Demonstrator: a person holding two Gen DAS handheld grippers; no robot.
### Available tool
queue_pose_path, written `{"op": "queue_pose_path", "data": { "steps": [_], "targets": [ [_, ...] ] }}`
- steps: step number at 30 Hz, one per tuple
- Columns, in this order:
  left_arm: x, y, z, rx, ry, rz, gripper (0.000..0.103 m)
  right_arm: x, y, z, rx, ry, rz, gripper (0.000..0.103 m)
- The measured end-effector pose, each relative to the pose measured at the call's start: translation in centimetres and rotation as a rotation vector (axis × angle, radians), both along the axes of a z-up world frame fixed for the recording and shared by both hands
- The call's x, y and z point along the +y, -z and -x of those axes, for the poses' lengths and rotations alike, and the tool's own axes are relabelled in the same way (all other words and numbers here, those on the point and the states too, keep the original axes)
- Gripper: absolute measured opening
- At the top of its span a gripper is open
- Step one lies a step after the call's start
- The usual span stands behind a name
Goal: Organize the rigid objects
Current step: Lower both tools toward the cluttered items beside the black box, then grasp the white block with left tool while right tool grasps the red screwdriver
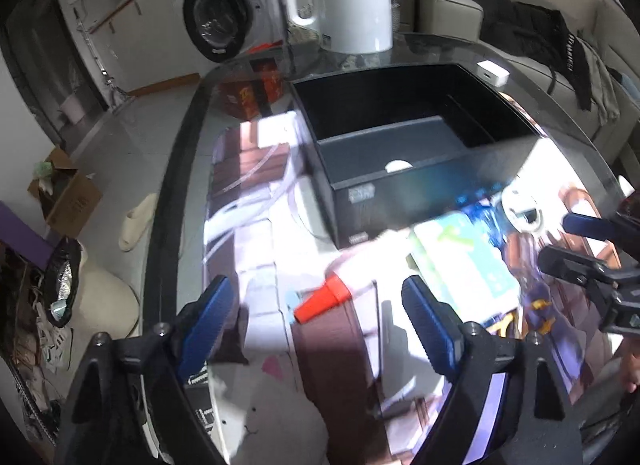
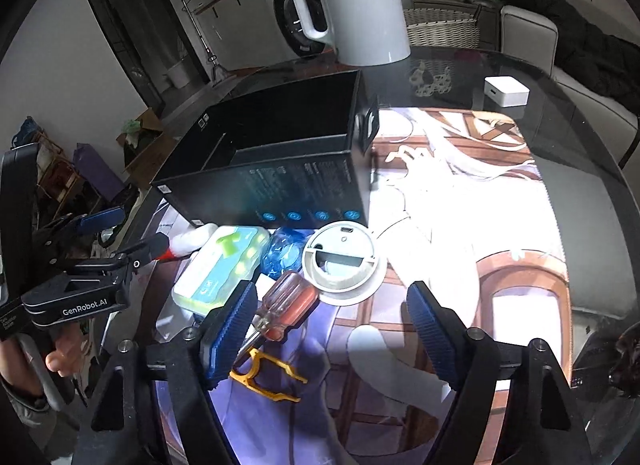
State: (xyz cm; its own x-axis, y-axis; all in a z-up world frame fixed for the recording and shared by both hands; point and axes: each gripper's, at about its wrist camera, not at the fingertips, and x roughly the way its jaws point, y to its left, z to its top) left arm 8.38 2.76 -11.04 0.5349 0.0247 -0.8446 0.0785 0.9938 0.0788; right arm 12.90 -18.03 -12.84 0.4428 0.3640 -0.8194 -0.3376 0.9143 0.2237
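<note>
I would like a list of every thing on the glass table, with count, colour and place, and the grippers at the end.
kettle: one, white, far edge
box: one, black, open, table middle
small white box: one, far right
round device: one, white, before the box
case: one, pale green, left of round device
blue bag: one, between them
screwdriver: one, clear-orange handle, near side
yellow clip: one, nearest
bottle: one, white, red cap, lying
left gripper: open
right gripper: open
</note>
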Motion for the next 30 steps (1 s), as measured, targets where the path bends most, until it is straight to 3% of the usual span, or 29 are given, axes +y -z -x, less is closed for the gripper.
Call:
{"op": "queue_pose_path", "data": {
  "steps": [3,7,9,15,17,22,24,26,30],
  "targets": [
    [-1.4,-0.1,1.5,0.02,0.088,-0.007,0.083,0.8,0.7,-0.1,0.036,-0.009,-0.006,0.072],
    [-3.0,0.9,1.7,0.064,0.153,-0.013,0.069,1.5,1.2,-0.3,0.032,-0.003,0.014,0.064],
    [-3.4,1.7,1.4,0.093,0.154,-0.028,0.06,1.9,1.4,-0.5,0.036,-0.006,0.018,0.059],
    [-3.8,2.2,0.7,0.12,0.14,-0.006,0.059,2.4,1.5,-0.7,0.047,-0.049,0.004,0.045],
    [-3.9,2.4,0.6,0.124,0.144,-0.002,0.052,2.2,1.3,-0.5,0.045,-0.063,0.012,0.039],
    [-4.0,2.8,0.0,0.153,0.142,0.042,0.039,0.6,1.4,-0.7,0.06,-0.037,0.039,0.039],
    [-4.1,2.7,0.4,0.149,0.142,0.02,0.038,-0.1,1.5,-0.8,0.058,-0.027,0.061,0.04],
    [-4.2,2.7,0.6,0.144,0.145,0.007,0.038,-0.9,1.6,-0.7,0.06,0.018,0.078,0.056],
    [-4.0,2.7,0.6,0.144,0.146,0.004,0.038,-2.0,0.6,-0.5,0.062,0.02,0.033,0.059]
  ]
}}
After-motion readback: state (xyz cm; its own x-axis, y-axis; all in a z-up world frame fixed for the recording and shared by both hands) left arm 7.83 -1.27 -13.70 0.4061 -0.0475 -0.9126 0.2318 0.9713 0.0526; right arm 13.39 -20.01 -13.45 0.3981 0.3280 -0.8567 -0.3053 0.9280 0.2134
